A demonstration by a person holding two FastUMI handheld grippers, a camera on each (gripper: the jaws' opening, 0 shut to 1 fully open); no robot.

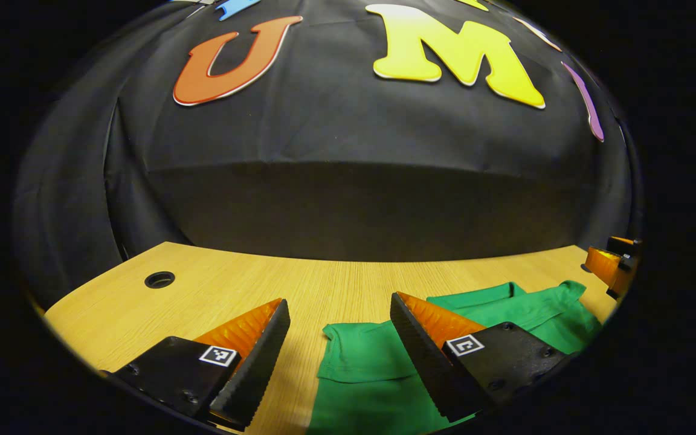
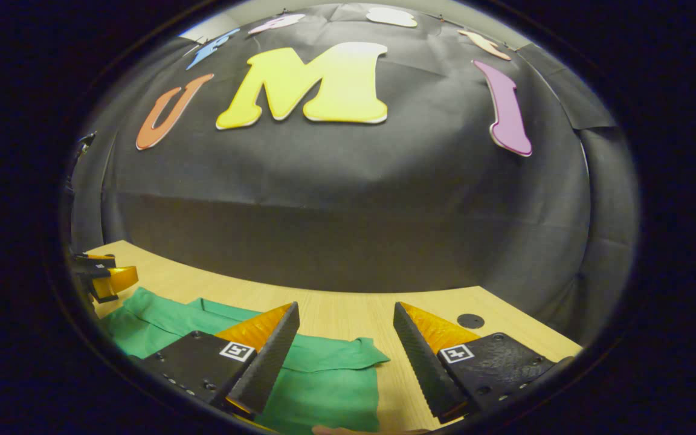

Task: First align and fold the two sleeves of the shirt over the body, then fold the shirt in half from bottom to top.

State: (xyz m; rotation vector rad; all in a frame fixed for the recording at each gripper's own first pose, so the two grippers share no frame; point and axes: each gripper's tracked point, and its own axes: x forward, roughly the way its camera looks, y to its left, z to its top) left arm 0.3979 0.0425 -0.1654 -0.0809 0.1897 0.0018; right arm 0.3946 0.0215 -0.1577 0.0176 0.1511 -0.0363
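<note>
Left gripper view looked forward over a wooden table that ran back to the black cloth wall of the booth. A green shirt lay flat on the table toward its near edge, its body spreading from between the fingers off to the right. The collar end pointed toward the far edge, and one short sleeve lay out to the side on the bare wood. A round cable hole sat near the table's far left corner. The left gripper hung over the sleeve edge with its jaws spread wide, holding nothing; one finger stood over bare wood, the other over the cloth. The other gripper showed at the right rim, near the table's far edge beyond the collar.

Right gripper view showed the same table and the shirt, which lay to the left and beneath the fingers, its other sleeve ending in a hem on the wood between them. A dark round hole sat toward the table's far right corner. The right gripper was also spread wide and gripped nothing. The left gripper appeared at the left rim beside the shirt's far edge. I could not tell whether either gripper touched the cloth.
</note>
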